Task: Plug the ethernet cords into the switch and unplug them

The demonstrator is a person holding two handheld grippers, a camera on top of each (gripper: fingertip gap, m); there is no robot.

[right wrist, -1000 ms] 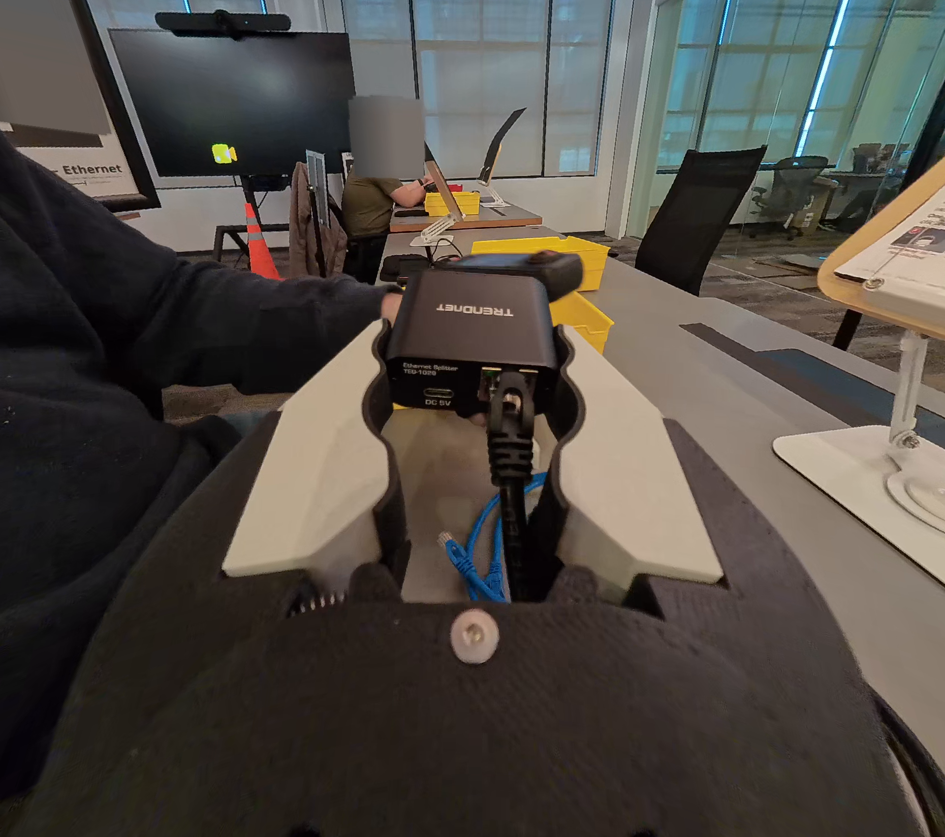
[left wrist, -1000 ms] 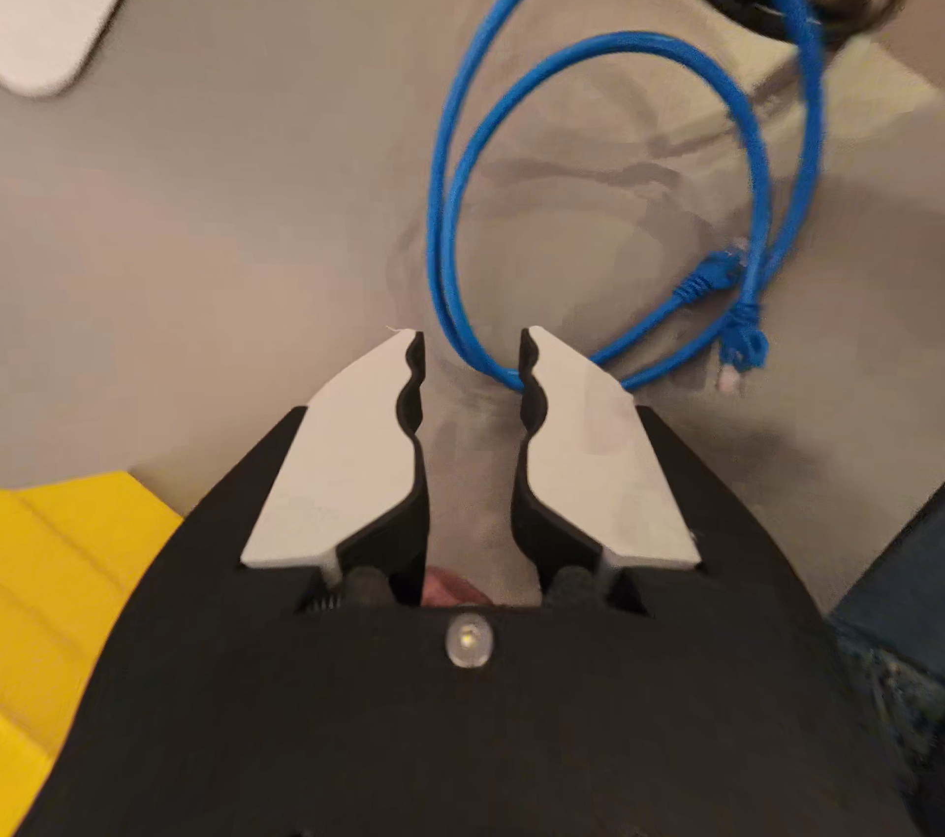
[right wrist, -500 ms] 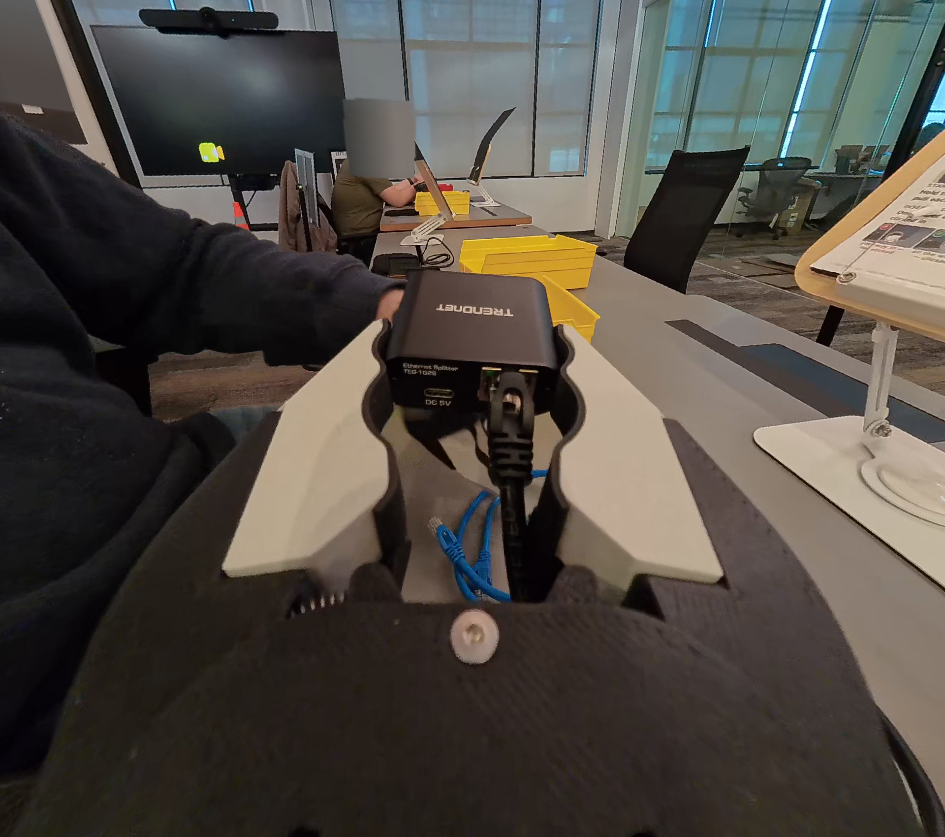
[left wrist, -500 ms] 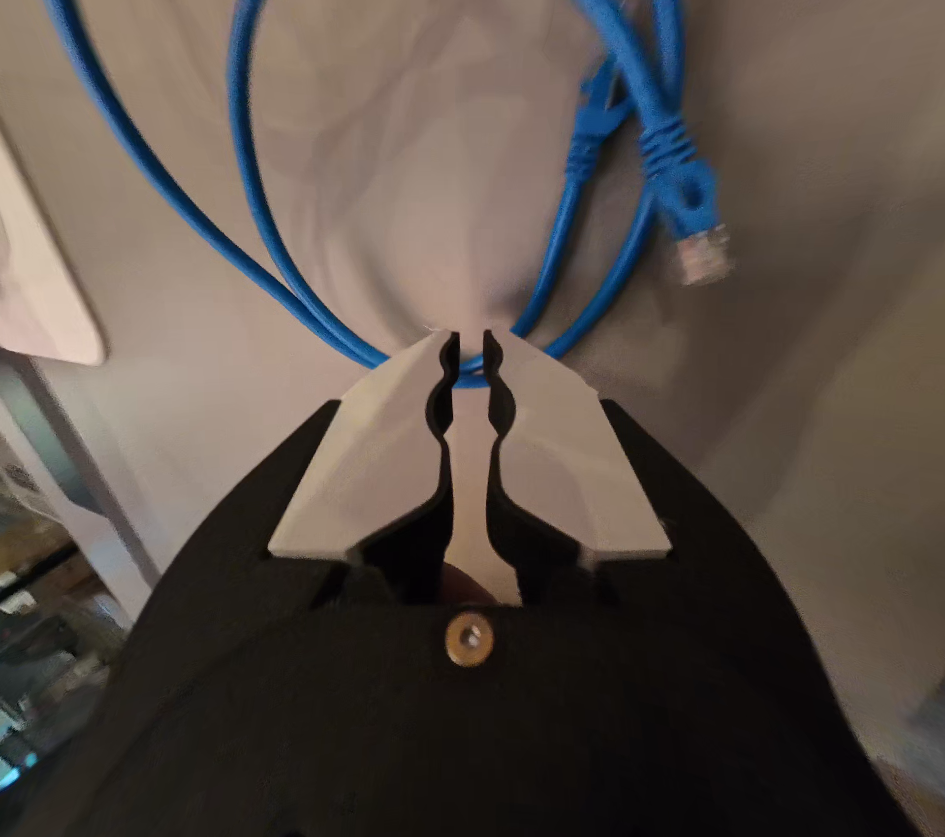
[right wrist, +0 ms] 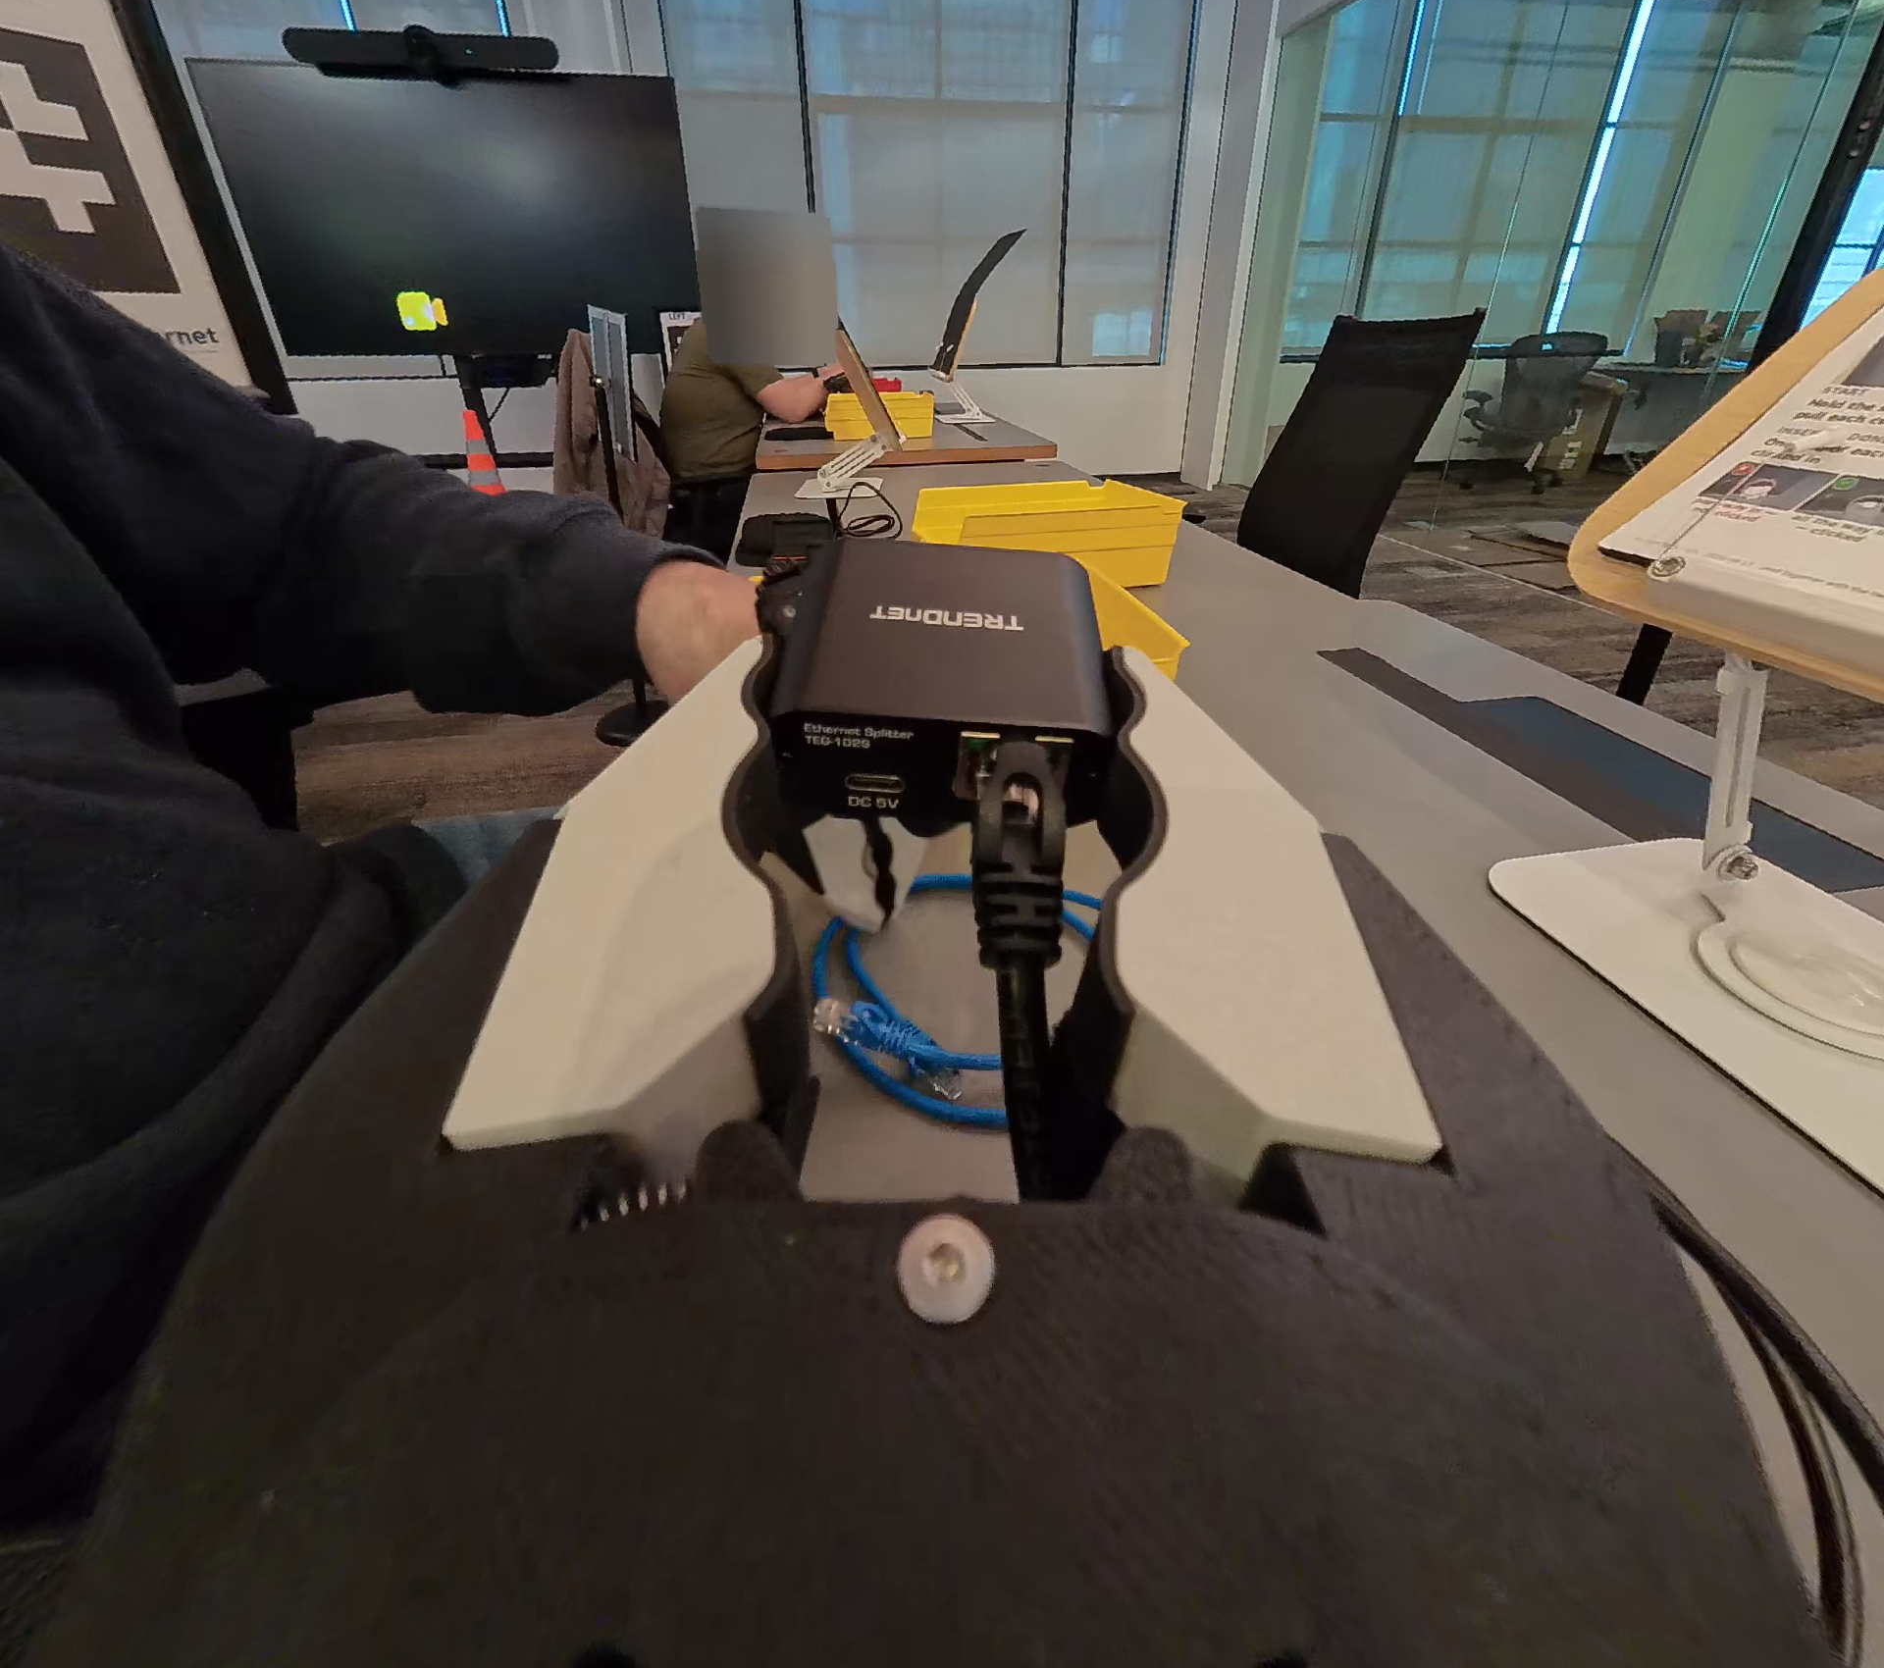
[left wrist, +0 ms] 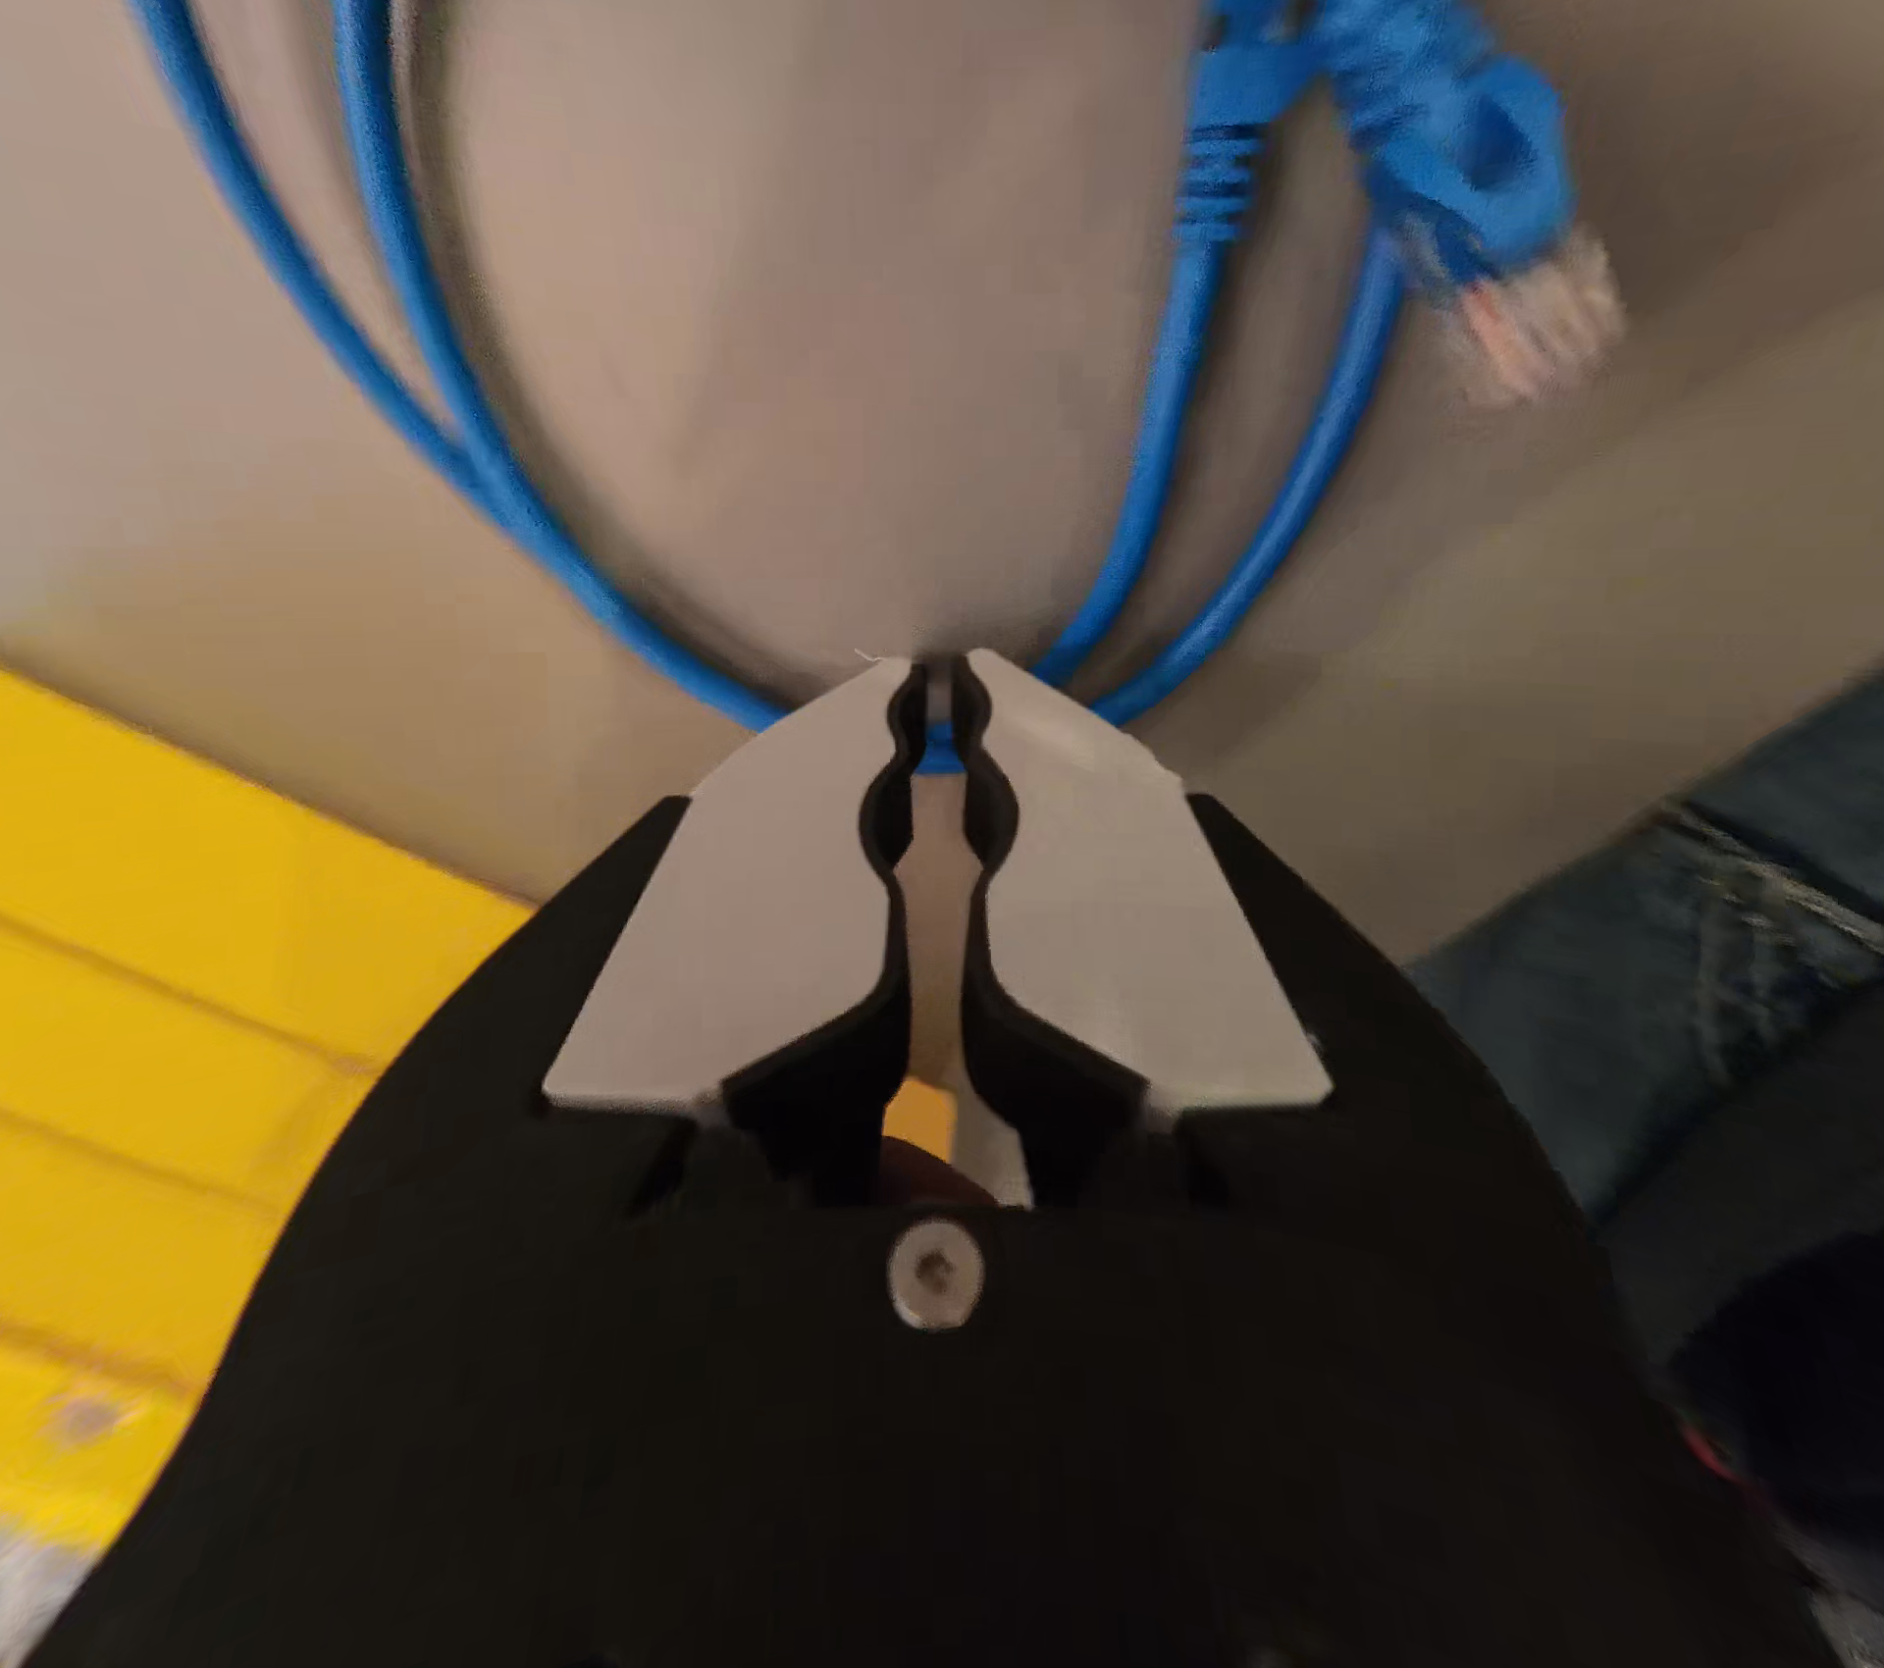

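Note:
My left gripper [left wrist: 940, 681] is shut on the bottom of a coiled blue ethernet cord [left wrist: 357, 273], which loops away over the grey table. The cord's clear plug [left wrist: 1529, 314] hangs free at the right, with a second blue connector boot [left wrist: 1223, 182] beside it. My right gripper [right wrist: 938, 671] is shut on the black switch [right wrist: 938, 630] and holds it above the table. A black ethernet cord [right wrist: 1014, 885] is plugged into the switch's near-side port. The blue cord [right wrist: 897, 1043] shows below the switch in the right wrist view.
Yellow bins [right wrist: 1050, 513] stand farther along the grey table [right wrist: 1325, 702], and one [left wrist: 153, 1007] lies at the left of the left wrist view. A white stand base [right wrist: 1631, 956] with a clipboard is at the right. A dark sleeve [right wrist: 306, 579] reaches in from the left. My right fingertips sit around 30 cm from my left ones.
My left gripper went from open to shut on the blue cord's loop and swung, bringing the yellow bin back into view. The right gripper still holds the switch, nearly still.

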